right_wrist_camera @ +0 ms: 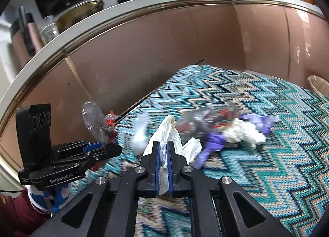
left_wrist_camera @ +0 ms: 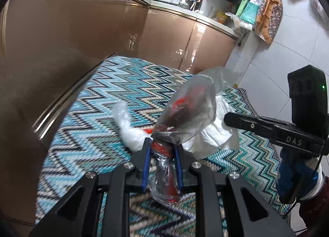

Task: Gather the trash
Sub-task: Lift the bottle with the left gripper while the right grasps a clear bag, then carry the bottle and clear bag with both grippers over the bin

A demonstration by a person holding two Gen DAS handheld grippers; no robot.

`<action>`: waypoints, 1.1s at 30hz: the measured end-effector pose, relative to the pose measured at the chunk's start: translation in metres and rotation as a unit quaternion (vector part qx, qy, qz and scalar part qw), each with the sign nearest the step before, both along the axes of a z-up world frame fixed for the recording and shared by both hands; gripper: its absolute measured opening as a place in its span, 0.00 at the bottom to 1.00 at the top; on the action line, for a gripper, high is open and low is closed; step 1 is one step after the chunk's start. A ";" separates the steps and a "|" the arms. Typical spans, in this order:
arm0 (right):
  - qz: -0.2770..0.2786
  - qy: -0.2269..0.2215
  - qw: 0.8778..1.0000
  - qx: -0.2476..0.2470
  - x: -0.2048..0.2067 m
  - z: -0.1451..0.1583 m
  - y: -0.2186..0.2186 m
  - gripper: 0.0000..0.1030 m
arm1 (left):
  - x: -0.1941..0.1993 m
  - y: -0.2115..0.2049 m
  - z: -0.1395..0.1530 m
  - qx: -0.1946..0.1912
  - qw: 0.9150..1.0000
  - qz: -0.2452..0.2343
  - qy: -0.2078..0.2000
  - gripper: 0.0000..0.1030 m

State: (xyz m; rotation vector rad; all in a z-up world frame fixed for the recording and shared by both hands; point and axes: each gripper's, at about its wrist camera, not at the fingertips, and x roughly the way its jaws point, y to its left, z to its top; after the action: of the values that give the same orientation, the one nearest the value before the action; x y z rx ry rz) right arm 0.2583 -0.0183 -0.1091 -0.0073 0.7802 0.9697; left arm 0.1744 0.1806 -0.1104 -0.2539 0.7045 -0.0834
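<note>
Plastic wrapper [left_wrist_camera: 183, 111] clamped in left tool [left_wrist_camera: 162, 150]

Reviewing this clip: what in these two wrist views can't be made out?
- Right wrist view: the trash pile on the rug is motion-blurred; individual pieces beyond purple and white scraps are unclear.
- Left wrist view: the red contents of the clear plastic bag are veiled by the film.
- Right wrist view: a tan round object is cut off by the right edge.
- No bin is identifiable in either view.
</note>
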 end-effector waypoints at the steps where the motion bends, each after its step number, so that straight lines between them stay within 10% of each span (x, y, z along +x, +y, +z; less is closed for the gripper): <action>1: 0.003 -0.002 1.000 0.000 -0.006 0.002 0.001 0.06 | -0.006 0.002 0.002 0.001 1.000 0.003 -0.002 0.19; 33: -0.143 -0.117 0.979 0.086 -0.147 0.096 -0.170 0.06 | -0.095 -0.088 0.108 0.015 0.991 -0.074 -0.111 0.19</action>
State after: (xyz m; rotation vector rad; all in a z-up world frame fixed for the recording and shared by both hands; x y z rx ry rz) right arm 0.1110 -0.1886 -0.0130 0.1357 0.4621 0.7437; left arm 0.0794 0.0924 -0.0023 -0.1611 0.5017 -0.2387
